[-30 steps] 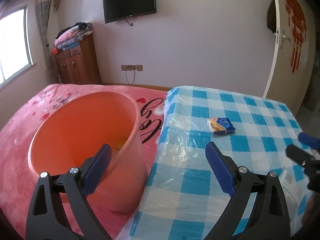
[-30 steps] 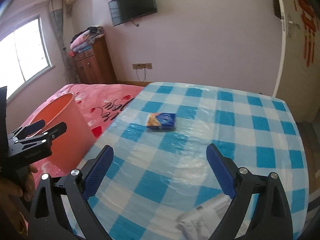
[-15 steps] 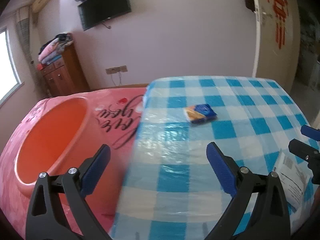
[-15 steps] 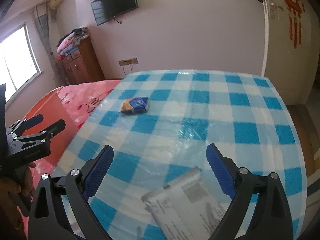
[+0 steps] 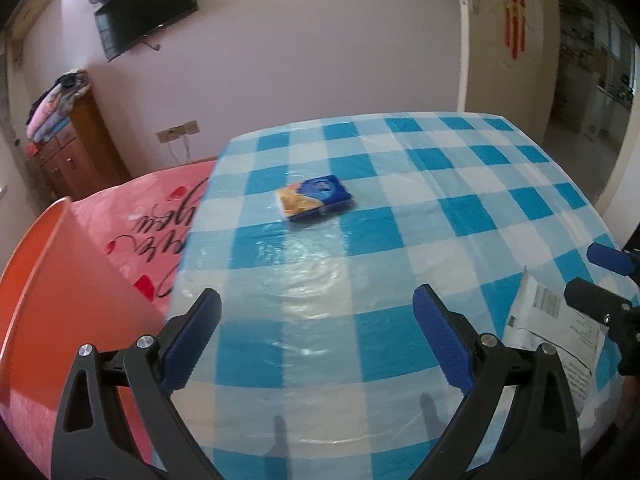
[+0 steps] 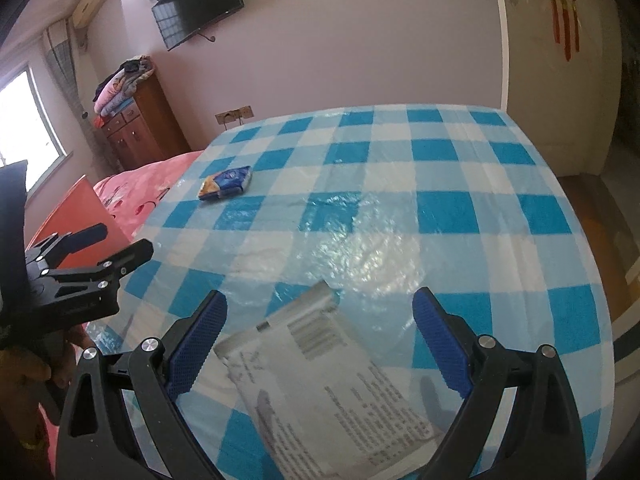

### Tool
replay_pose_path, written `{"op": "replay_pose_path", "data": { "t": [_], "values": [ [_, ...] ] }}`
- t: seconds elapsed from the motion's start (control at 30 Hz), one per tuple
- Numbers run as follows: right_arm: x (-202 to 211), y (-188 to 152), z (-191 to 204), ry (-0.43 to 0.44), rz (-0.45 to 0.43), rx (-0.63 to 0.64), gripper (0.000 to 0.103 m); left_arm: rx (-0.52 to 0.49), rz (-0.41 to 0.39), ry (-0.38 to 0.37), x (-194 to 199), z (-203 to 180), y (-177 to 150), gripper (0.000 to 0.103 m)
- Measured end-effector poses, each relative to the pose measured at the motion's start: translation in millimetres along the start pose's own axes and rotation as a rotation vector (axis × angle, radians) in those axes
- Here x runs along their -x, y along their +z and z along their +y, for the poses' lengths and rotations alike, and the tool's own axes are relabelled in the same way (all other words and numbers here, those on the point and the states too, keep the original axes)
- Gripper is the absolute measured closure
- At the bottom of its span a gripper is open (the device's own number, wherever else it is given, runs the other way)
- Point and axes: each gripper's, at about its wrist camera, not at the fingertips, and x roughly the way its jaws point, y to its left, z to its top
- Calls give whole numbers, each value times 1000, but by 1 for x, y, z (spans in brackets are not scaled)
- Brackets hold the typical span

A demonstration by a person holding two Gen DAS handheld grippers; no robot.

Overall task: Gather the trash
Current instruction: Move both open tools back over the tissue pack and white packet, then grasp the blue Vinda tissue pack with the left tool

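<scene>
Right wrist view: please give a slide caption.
Open right gripper hovering over a white printed packet on the checked tablecloth.

tablecloth [image 5: 400,208]: blue-white check | bucket [image 5: 60,280]: orange | packet [image 5: 316,197]: blue-orange | wrapper [image 6: 332,380]: white, printed

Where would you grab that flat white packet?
Probably by the far short edge of the white packet: it lies flat on the checked cloth, and that corner looks slightly lifted. Bring the open right hand-held gripper down from above.

Bare checked tablecloth [image 5: 400,208] lies open between the blue packet [image 5: 316,198] and printed white wrapper [image 6: 320,376].
</scene>
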Motion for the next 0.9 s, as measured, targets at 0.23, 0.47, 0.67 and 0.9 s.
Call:
{"op": "replay_pose_path", "data": {
  "t": [0.23,0.47,0.67,0.9],
  "values": [
    [-6,-12,-14,17,43,-12,10,-54,30,-121,-28,-8,16,6],
    [-6,-17,-27,42,61,-34,10,-147,32,-193,-60,-9,55,6],
    [-7,-19,-38,63,71,-62,10,-61,100,-188,-102,9,81,6],
    [-13,-23,-41,80,94,-59,10,166,157,-206,-137,30,88,6]
  ]
}}
